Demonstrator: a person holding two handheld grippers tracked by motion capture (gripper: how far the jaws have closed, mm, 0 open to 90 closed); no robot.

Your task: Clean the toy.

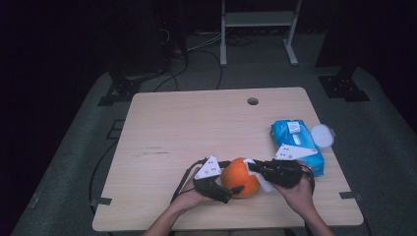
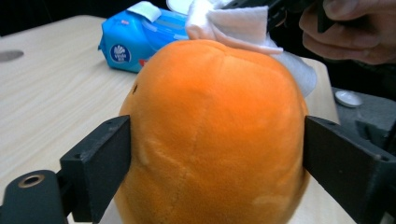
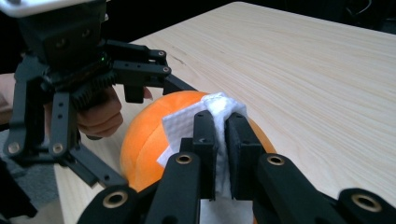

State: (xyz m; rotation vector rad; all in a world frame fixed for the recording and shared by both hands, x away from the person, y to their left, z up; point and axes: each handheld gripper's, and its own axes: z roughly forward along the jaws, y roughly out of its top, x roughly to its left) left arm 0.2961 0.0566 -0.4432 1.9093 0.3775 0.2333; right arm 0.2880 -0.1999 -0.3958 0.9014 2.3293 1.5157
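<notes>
A person sits at a pale wooden bench [image 1: 196, 123] in a dim room, a two-jaw gripper in each hand, wiping a soft orange ball [image 1: 239, 177] that rests near the front edge of the bench. The left gripper [image 1: 231, 189] comes in from the left with its jaws spread wide, one on each side of the ball; in the left gripper view the black jaws sit right against the ball's flanks, seemingly to steady it, though whether they press or merely touch is hard to tell. The right gripper [image 3: 220, 135] has its jaws pinched tight on a folded white wipe [image 3: 205, 119], which drapes over the top of the ball, apparently so the cloth can be rubbed across the surface while the other gripper keeps the ball from rolling. Behind the right hand, toward the right edge of the bench, lies a blue pack of wipes [image 1: 297, 145] with its flap up, and a small white round lid [image 1: 322, 134] just beside it, likely where the wipe came from.
</notes>
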